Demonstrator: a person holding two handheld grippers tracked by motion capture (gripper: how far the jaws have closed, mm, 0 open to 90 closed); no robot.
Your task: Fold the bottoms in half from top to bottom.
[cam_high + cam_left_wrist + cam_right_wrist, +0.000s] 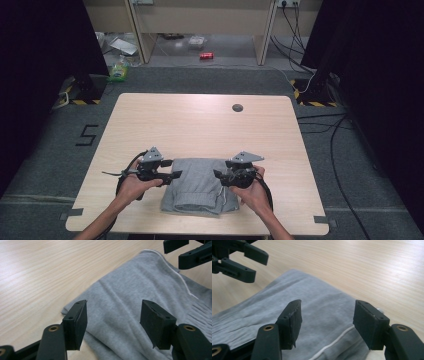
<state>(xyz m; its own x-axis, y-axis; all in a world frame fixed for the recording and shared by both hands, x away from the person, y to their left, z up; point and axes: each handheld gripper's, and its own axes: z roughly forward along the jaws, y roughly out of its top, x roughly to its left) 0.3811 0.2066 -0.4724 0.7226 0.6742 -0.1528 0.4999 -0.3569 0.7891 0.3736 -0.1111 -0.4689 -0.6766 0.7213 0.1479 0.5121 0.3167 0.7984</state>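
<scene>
A folded grey garment (200, 186) is laid on the counter (200, 120) close to its near edge, midway between the two grippers. Its bottom fold is set just short of the counter's near edge. A white drawstring (223, 194) is seen on its right part; in the left gripper view the cord (183, 282) is traced along the far side of the cloth (130, 305), and in the right gripper view it (334, 342) is seen running under the jaws.

The left gripper (167, 170) is held at the garment's left edge, its jaws spread apart with nothing between them; in its own view the pads (76, 322) are seen over the cloth's corner, and whether they touch it cannot be told. The right gripper (220, 172) is held at the garment's right edge, its jaws likewise parted and empty, poised over the cloth (312, 305) in its own view. Each gripper is caught by the other's camera, at the top corner of the picture.

The far half of the counter is left bare wood, save for a small dark round spot (237, 107) near the far edge. Wide free strips are left to both sides of the garment. On the floor beyond, a red can (206, 56) and a green bottle (119, 70) are seen; no writing on them can be read. A dark mark like an "S" (86, 135) is seen on the floor left of the counter.
</scene>
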